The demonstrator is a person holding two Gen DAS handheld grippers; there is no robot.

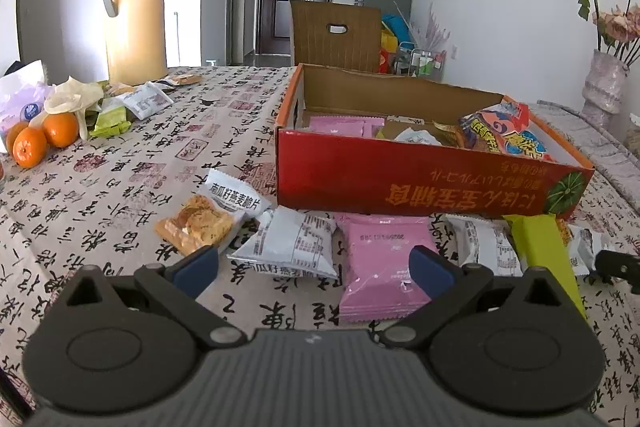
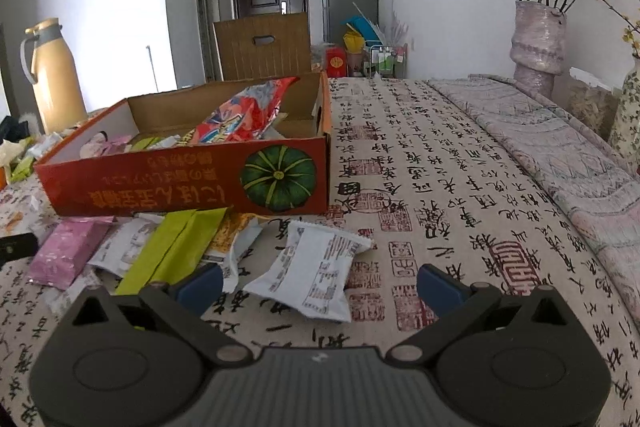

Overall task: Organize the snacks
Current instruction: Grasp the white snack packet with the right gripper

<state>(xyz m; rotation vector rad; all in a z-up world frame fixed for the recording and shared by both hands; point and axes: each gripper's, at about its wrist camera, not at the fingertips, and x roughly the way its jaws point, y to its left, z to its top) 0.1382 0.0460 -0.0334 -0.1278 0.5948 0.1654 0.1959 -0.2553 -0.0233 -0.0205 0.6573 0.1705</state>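
A red cardboard box (image 1: pixel 420 183) (image 2: pixel 168 183) sits on the table and holds several snack packets, among them a big red bag (image 1: pixel 504 135) (image 2: pixel 244 115). Loose packets lie in front of it. My left gripper (image 1: pixel 314 267) is open above a white packet (image 1: pixel 292 247) and a pink packet (image 1: pixel 382 267), holding nothing. A cracker packet (image 1: pixel 200 223) lies to their left. My right gripper (image 2: pixel 320 285) is open over a white packet (image 2: pixel 316 271), with a green packet (image 2: pixel 176 251) and a pink packet (image 2: pixel 68 251) to its left.
A yellow thermos jug (image 1: pixel 134 15) (image 2: pixel 54 79) stands at the far left with oranges (image 1: pixel 44 139) and more packets (image 1: pixel 132 103) near it. Vases of dried flowers (image 2: pixel 538 43) (image 1: pixel 604 87) stand at the right. A folded cloth (image 2: pixel 560 147) lies along the table's right side.
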